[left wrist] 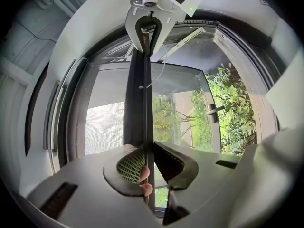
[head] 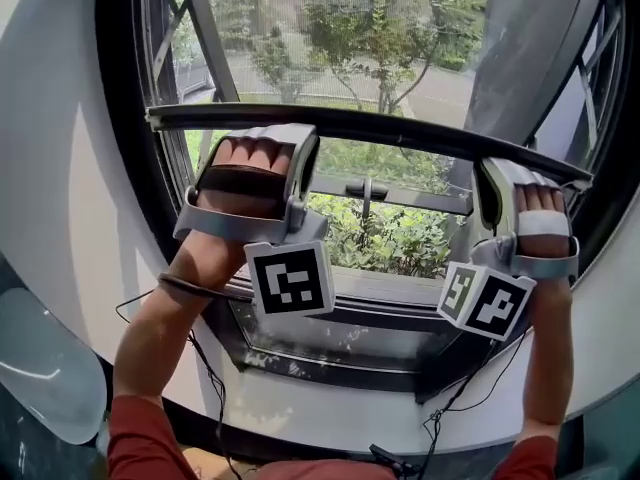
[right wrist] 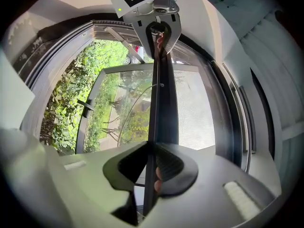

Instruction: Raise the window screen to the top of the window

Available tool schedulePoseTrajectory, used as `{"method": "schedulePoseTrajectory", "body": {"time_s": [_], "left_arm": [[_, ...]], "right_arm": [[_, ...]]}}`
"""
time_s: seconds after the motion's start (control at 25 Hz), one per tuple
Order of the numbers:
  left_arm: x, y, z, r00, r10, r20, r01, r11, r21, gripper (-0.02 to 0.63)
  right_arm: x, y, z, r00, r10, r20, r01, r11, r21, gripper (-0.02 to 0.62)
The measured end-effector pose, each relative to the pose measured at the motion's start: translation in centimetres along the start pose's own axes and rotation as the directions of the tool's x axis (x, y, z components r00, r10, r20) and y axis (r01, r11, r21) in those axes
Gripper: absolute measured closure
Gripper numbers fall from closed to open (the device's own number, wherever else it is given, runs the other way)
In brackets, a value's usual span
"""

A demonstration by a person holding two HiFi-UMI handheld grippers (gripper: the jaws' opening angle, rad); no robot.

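The window screen's dark bottom bar (head: 400, 128) runs across the window, a good way above the sill. My left gripper (head: 303, 158) is shut on the bar's left part and my right gripper (head: 487, 180) on its right part. In the left gripper view the bar (left wrist: 140, 103) runs straight out from between the pads (left wrist: 130, 164) to the right gripper (left wrist: 148, 30) at its far end. The right gripper view mirrors this: the bar (right wrist: 161, 108) is pinched at my right gripper (right wrist: 151, 167), with the left gripper (right wrist: 159, 30) far along it. Fine mesh (left wrist: 102, 122) (right wrist: 202, 120) shows beside the bar.
Behind the bar is the glass pane with a dark window handle (head: 366, 190) and green shrubs outside. The dark sill and lower frame (head: 340, 343) lie below my hands. A thin cable (head: 205, 368) hangs by my left forearm. White wall curves round both sides of the window.
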State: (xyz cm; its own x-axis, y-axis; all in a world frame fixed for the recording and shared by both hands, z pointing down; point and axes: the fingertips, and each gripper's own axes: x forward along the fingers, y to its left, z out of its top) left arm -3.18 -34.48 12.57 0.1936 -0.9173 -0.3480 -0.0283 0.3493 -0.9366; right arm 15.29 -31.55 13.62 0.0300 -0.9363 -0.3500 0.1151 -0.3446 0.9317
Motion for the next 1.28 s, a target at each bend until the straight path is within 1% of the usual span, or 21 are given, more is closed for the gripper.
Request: {"method": "schedulePoseTrajectory", "body": {"time_s": [0.12,0.32,0.56,0.84,0.92,1.0,1.08,1.16,1.28], "left_arm": [[0.4,1.4,-0.1,1.000,0.027,-0.007,-0.027,1.000,0.009,0.541],[2.1,6.1,-0.3,0.998,0.069,-0.013,-0.069,0.997,0.026,0.538],[2.8,7.6,-0.6,0.995,0.101,-0.026,-0.101,0.995,0.020,0.538],[5.1,12.6,-0.7,0.988,0.153,-0.035,-0.152,0.988,0.016,0.537],[5.5,13.6,-0.6,0.988,0.150,-0.031,-0.149,0.989,0.009,0.537],[5.7,13.7,-0.5,0.993,0.114,-0.018,-0.114,0.993,-0.001,0.537],[5.6,13.9,-0.5,0.995,0.102,-0.009,-0.102,0.995,0.012,0.537],[5.8,14.8,-0.7,0.992,0.128,-0.016,-0.127,0.991,0.027,0.537],[6.7,16.3,-0.8,0.991,0.129,-0.030,-0.129,0.992,0.005,0.537]], "right_arm": [[0.4,-1.4,-0.1,1.000,-0.025,-0.013,0.025,1.000,-0.020,0.529],[2.2,-5.9,-0.5,0.998,-0.060,-0.025,0.059,0.998,-0.026,0.528],[3.1,-7.6,-0.6,0.996,-0.084,-0.032,0.082,0.995,-0.049,0.529],[5.4,-12.9,-1.4,0.987,-0.147,-0.061,0.144,0.989,-0.039,0.529],[5.8,-14.0,-1.5,0.987,-0.146,-0.067,0.144,0.989,-0.041,0.529],[6.0,-14.3,-1.4,0.990,-0.121,-0.069,0.118,0.992,-0.051,0.529],[5.8,-14.5,-1.4,0.991,-0.115,-0.070,0.110,0.991,-0.072,0.528],[6.0,-15.5,-1.5,0.988,-0.138,-0.062,0.135,0.989,-0.062,0.529],[6.8,-17.6,-1.7,0.982,-0.176,-0.061,0.174,0.984,-0.040,0.532]]}}
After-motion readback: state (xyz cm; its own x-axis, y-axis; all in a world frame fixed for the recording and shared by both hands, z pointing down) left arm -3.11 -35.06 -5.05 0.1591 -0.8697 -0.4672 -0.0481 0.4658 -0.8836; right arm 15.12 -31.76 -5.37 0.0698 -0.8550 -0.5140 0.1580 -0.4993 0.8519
